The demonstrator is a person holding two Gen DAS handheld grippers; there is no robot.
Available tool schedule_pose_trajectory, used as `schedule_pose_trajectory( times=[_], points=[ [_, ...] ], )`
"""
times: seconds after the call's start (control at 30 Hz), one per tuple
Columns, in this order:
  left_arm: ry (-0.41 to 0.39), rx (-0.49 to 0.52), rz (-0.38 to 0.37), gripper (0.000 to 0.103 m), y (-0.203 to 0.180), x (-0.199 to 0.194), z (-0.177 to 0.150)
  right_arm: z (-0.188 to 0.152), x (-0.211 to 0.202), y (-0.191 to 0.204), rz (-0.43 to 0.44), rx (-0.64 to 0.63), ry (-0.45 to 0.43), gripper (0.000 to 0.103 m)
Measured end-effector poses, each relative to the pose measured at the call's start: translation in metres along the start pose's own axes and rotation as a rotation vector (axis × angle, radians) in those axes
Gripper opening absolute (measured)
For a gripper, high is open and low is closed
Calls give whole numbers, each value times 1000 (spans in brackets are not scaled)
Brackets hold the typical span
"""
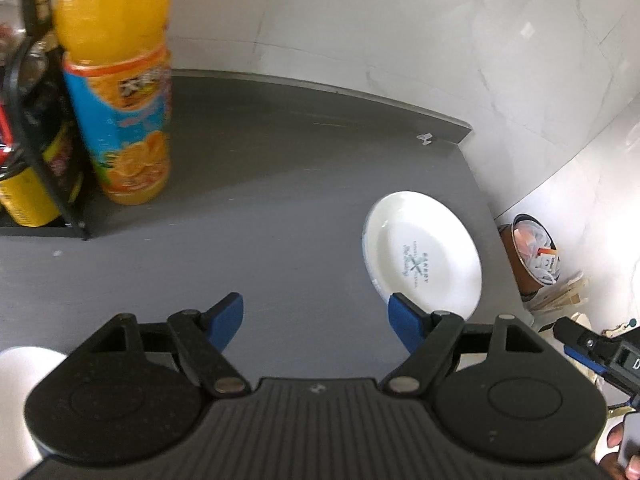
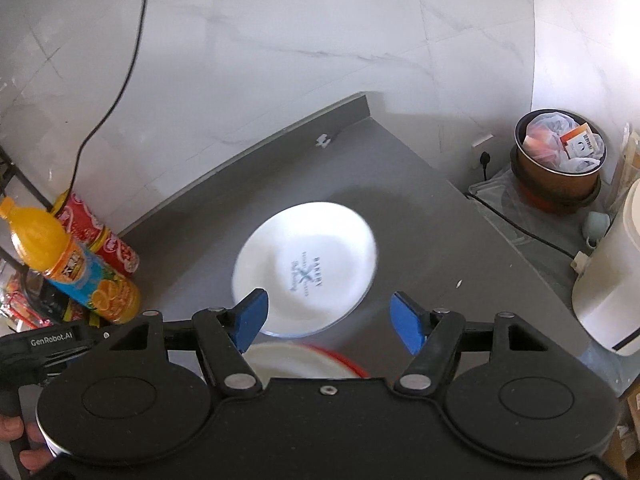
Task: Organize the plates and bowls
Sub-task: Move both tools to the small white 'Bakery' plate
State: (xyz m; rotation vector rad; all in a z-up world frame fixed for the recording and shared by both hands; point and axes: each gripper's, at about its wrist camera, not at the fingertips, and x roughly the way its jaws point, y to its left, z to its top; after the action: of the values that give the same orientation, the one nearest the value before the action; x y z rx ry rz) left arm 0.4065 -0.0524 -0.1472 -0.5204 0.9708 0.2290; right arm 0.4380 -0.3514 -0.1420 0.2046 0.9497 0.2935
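At the far left of the grey bench (image 1: 280, 184) stood a black wire rack (image 1: 36, 128), and just beside it an orange juice bottle (image 1: 116, 80) stood upright. A red can (image 2: 102, 236) stood behind the bottle, near the wall. The left gripper (image 1: 316, 320) hovered over bare bench to the right of the bottle, its blue fingers (image 1: 226, 320) spread wide and holding nothing. To the right of the bottle, well apart from it and near the bench's right edge, lay the white plate (image 2: 306, 268), flat, with dark printed lettering in its middle. The right gripper (image 2: 328, 320) hung above the plate's near rim, likewise released and empty. Just below it, partly hidden by the gripper body, showed a white dish with a red rim (image 2: 308, 360), touching or nearly touching the plate; which could not be told. Beyond the bench's right edge, lower down, sat a brown bin (image 2: 560, 168) filled with rubbish and a white appliance (image 2: 612, 280).
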Motion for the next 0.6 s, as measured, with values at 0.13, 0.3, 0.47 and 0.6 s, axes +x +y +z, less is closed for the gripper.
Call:
schedule_pose_trajectory(
  times=[0.13, 0.3, 0.47, 0.6],
  points=[
    [5, -20, 1, 78, -13, 16, 5, 10, 14, -17, 12, -8, 25, 67],
    [16, -49, 5, 77, -23, 37, 14, 22, 38, -37, 33, -6, 66, 66],
    [29, -63, 17, 74, -33, 62, 22, 29, 63, -49, 61, -17, 108, 61],
    [52, -52, 23, 67, -41, 83, 27, 32, 85, -58, 77, -20, 144, 57]
  ],
)
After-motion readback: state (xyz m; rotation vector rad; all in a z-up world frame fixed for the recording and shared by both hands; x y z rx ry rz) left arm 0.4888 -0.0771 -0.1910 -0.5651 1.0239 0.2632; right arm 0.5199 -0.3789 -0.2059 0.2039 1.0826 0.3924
